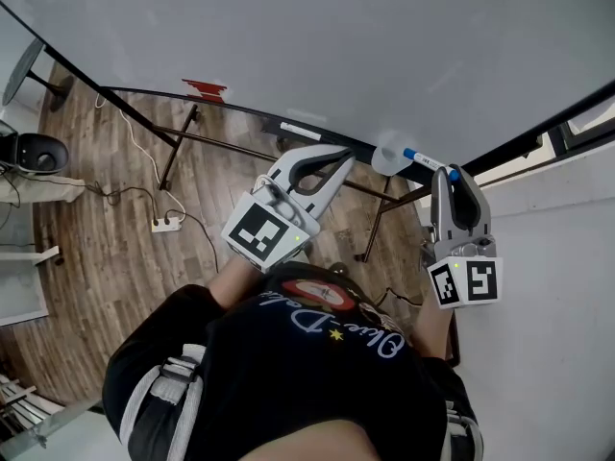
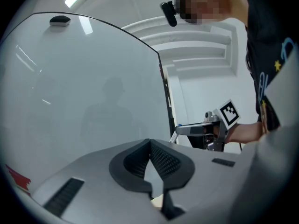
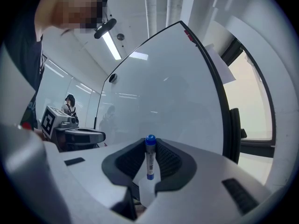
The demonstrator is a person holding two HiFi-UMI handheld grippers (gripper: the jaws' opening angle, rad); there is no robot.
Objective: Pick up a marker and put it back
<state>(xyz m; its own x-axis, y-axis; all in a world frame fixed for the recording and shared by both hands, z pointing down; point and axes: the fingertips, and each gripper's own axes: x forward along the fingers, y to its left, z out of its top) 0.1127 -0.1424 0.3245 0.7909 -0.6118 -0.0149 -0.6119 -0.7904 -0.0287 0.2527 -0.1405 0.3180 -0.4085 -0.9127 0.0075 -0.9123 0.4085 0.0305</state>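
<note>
Head view: a person in a dark shirt point(image 1: 288, 373) faces a large whiteboard point(image 1: 317, 36) on a black-framed stand point(image 1: 178, 147), with both grippers pointing level at its lower edge. The right gripper point(image 1: 452, 175) is clamped on a white marker point(image 1: 428, 161) with a blue cap. The marker sits at the very tips of the jaws, and its other end reaches a pale cup point(image 1: 386, 154) at the board's lower edge. Whether that end is inside the cup cannot be told. The left gripper point(image 1: 338, 154) hangs just left of the cup, apart from it, its jaws together with nothing between them.

Right gripper view: the marker stands upright between the ribbed pads point(image 3: 168, 161), cap uppermost. The cup shows through the gap beneath it, and the board lies straight ahead. A dark window frame point(image 3: 233, 125) runs beside the board's right edge.

Surroundings: a red piece point(image 1: 205, 88) sits on the board's lower edge, well to the left, and a small black object point(image 2: 59, 20) sits near the board's top. On the wooden floor point(image 1: 106, 257) under the board lie a white power strip point(image 1: 165, 224) and its cable point(image 1: 144, 152). An office chair point(image 1: 38, 152) stands at far left.
</note>
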